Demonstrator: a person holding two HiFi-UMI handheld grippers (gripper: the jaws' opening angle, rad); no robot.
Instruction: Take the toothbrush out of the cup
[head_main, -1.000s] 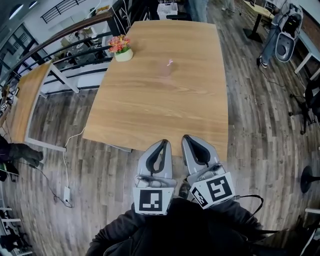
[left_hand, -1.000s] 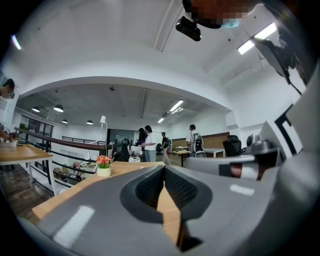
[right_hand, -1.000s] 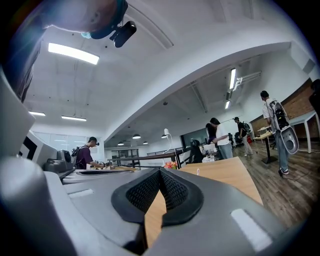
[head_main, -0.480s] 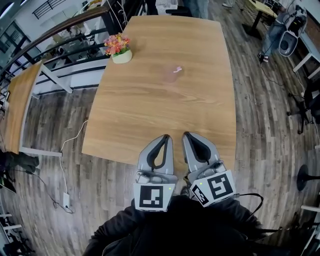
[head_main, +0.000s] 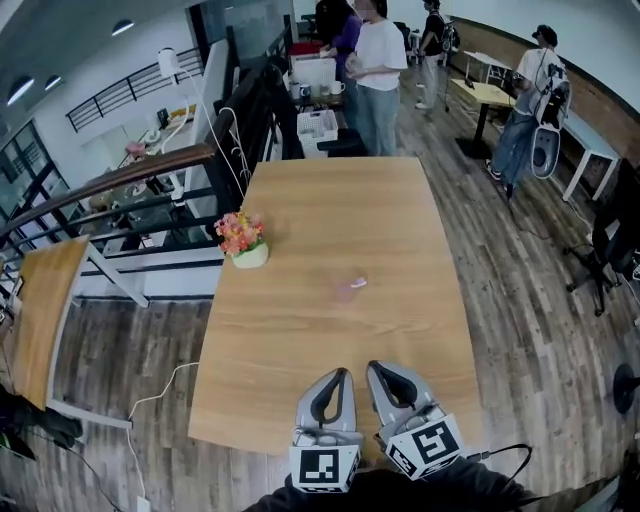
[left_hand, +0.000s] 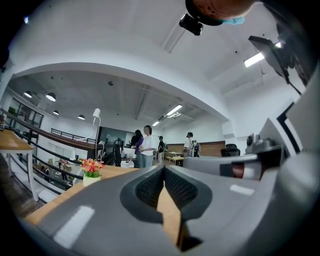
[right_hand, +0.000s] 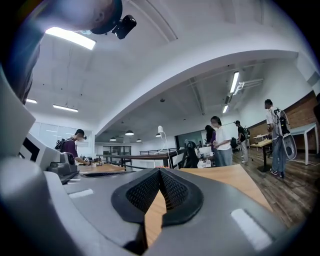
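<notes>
The desk (head_main: 270, 380) is carrying everything. At its near edge the left tongs (head_main: 340, 374) and right tongs (head_main: 377, 367) are hovering, both pinched shut on nothing. Well beyond them the clear cup (head_main: 344, 293) is standing mid-desk, and the pink toothbrush (head_main: 357, 283) is seemingly resting inside it, so the removal is not yet begun.

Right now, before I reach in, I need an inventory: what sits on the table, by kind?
Flower pot: 1
Cup: 1
Toothbrush: 1
Total: 3
</notes>
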